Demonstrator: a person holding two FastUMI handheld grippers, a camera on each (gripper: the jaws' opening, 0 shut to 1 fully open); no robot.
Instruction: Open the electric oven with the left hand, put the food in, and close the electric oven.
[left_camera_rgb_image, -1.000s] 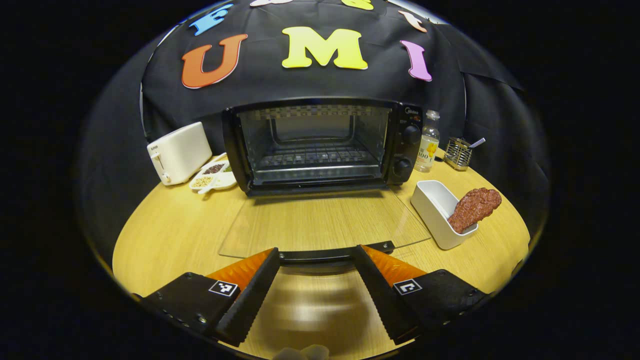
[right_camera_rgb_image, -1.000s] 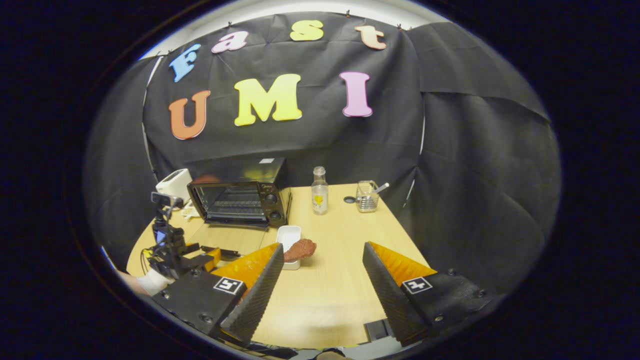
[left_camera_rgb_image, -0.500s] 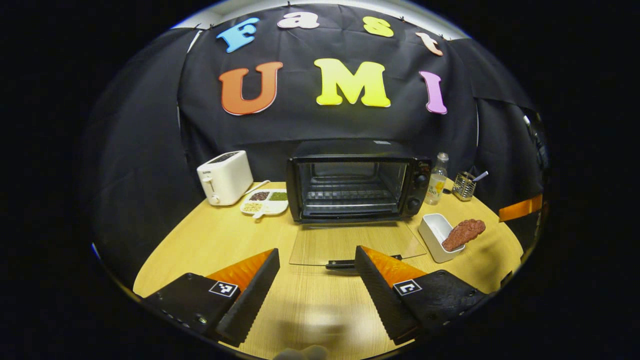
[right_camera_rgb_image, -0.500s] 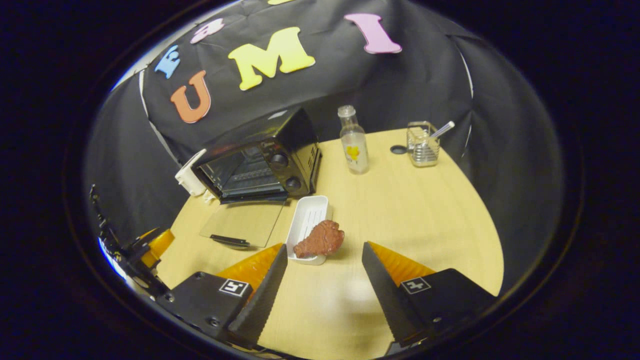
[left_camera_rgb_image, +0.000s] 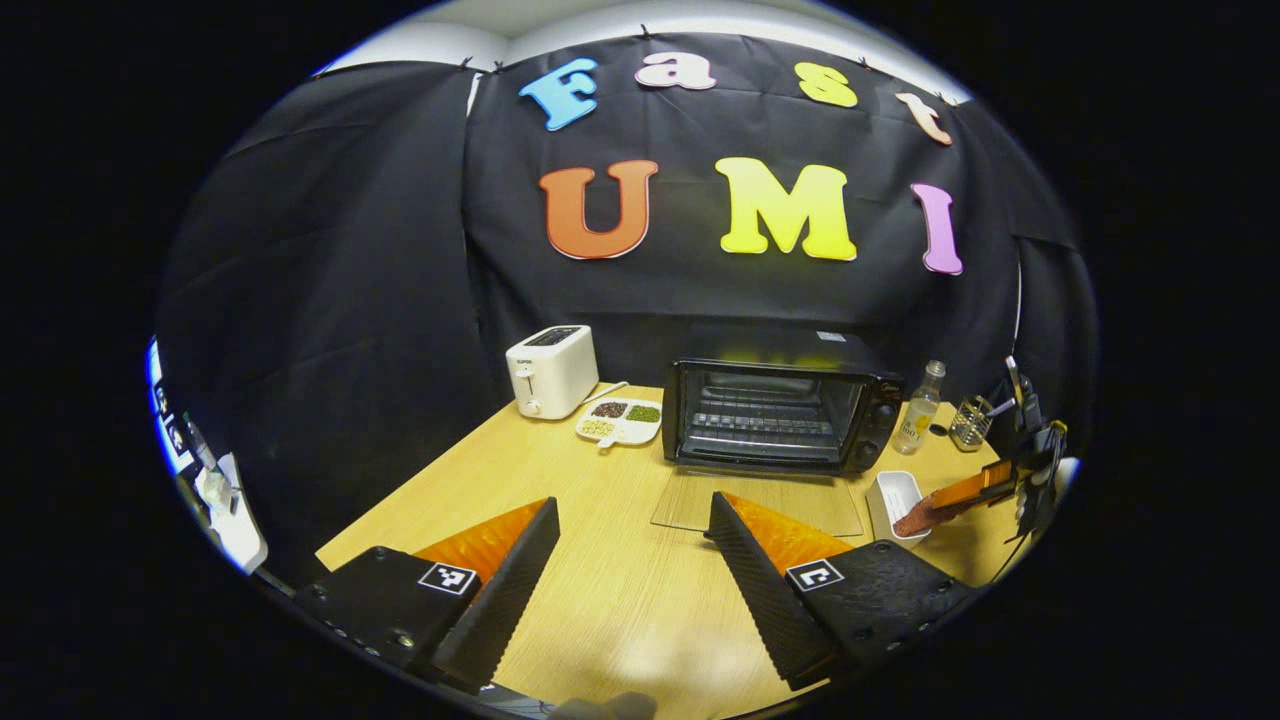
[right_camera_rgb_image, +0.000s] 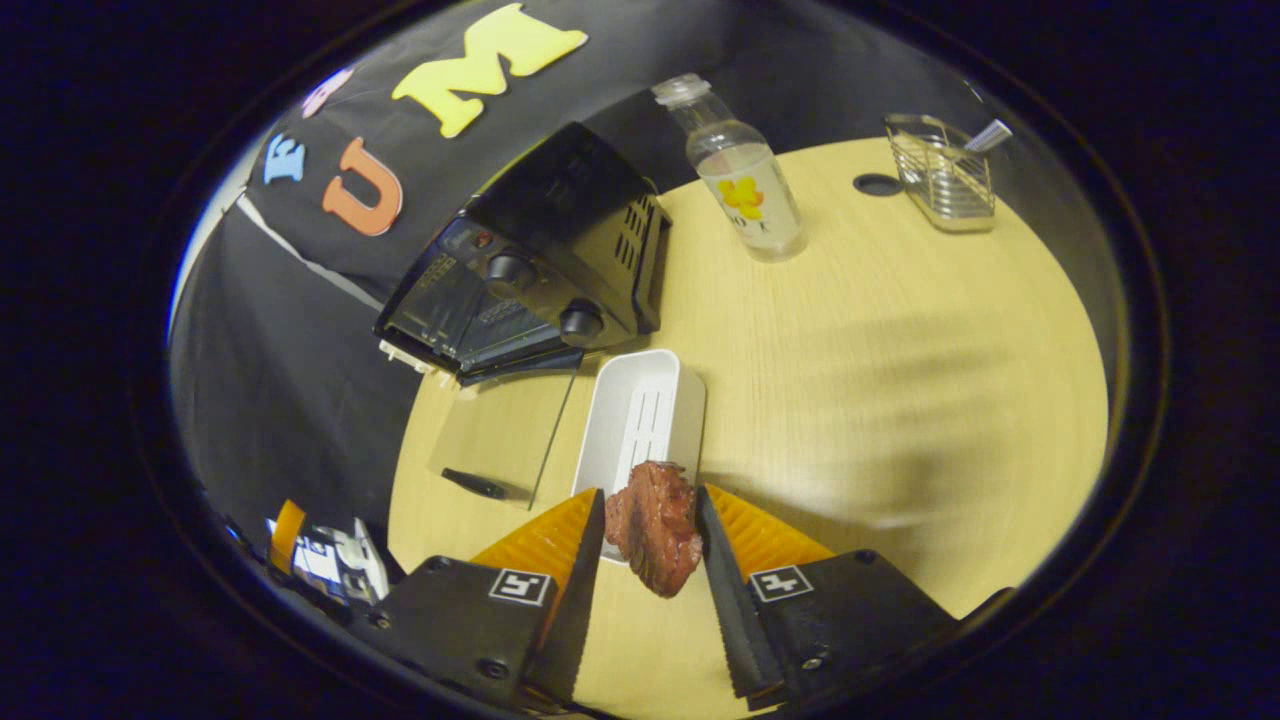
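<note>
Round wooden table (right_camera_rgb_image: 900, 330): black electric oven (right_camera_rgb_image: 560, 250) door down. Right gripper (right_camera_rgb_image: 650, 530) clenched on brown meat piece (right_camera_rgb_image: 655, 525) at white tray (right_camera_rgb_image: 640, 420) beside oven; left gripper (left_camera_rgb_image: 630, 540) released, idle. Next: lift meat, carry into oven.

Each handheld device ends in a two-finger gripper, the left gripper (left_camera_rgb_image: 632, 560) and the right gripper (right_camera_rgb_image: 648, 555), built alike. Each finger is a long wedge with a finely ribbed inner face, set on a flat textured black plastic block (left_camera_rgb_image: 385, 605) that carries a small square black-and-white marker tag (left_camera_rgb_image: 446, 577) and round screws near its outer edge. In the left gripper view, the right device shows far off as a dark frame of brackets with thin black cables (left_camera_rgb_image: 1030, 470) hanging from it.
</note>
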